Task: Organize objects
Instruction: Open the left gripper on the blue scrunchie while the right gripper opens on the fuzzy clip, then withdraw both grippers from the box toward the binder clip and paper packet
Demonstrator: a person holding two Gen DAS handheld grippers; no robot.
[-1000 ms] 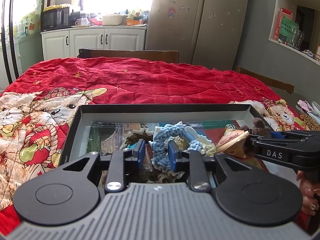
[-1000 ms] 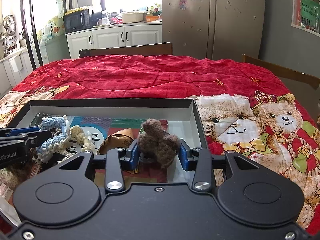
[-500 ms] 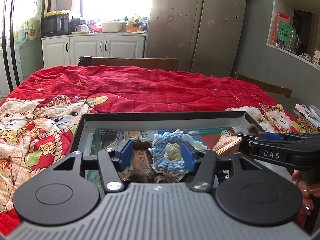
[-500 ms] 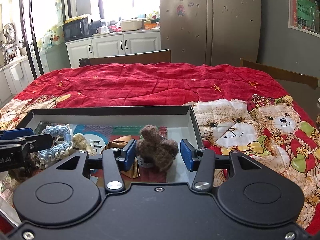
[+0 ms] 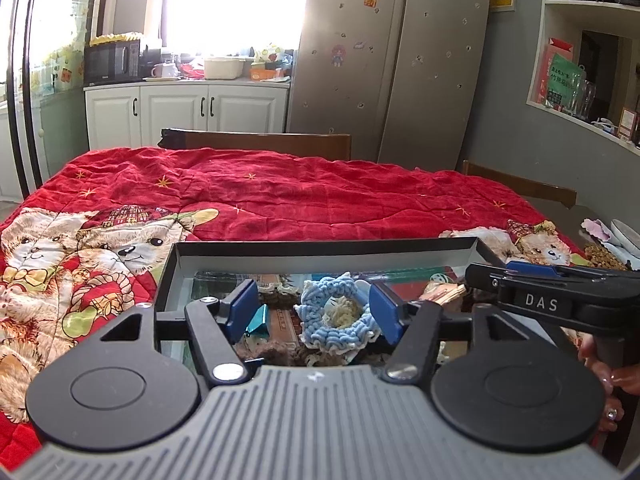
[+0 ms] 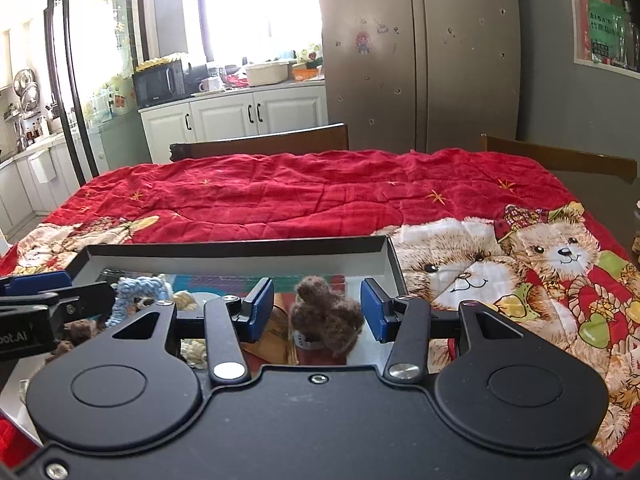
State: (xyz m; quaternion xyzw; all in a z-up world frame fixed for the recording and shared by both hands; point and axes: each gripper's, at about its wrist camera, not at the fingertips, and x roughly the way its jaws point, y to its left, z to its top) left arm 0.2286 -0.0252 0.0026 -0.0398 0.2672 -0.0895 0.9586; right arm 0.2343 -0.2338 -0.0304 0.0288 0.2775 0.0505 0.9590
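A black-rimmed tray lies on the red quilt and holds several small things. My left gripper is open above it, its blue pads either side of a blue crocheted ring that lies in the tray. My right gripper is open too, its pads apart from a brown fuzzy toy standing in the tray. The blue ring also shows in the right wrist view. The right gripper shows at the right of the left wrist view.
A red bear-print quilt covers the table. Wooden chair backs stand at the far side. In the tray lie a teal clip, brown fluff and a tan wooden piece. Cabinets and a fridge stand behind.
Both grippers opened and drew back upward. The left one let go of the blue crocheted ring; the right one let go of the brown fuzzy toy. Both things now rest in the tray.
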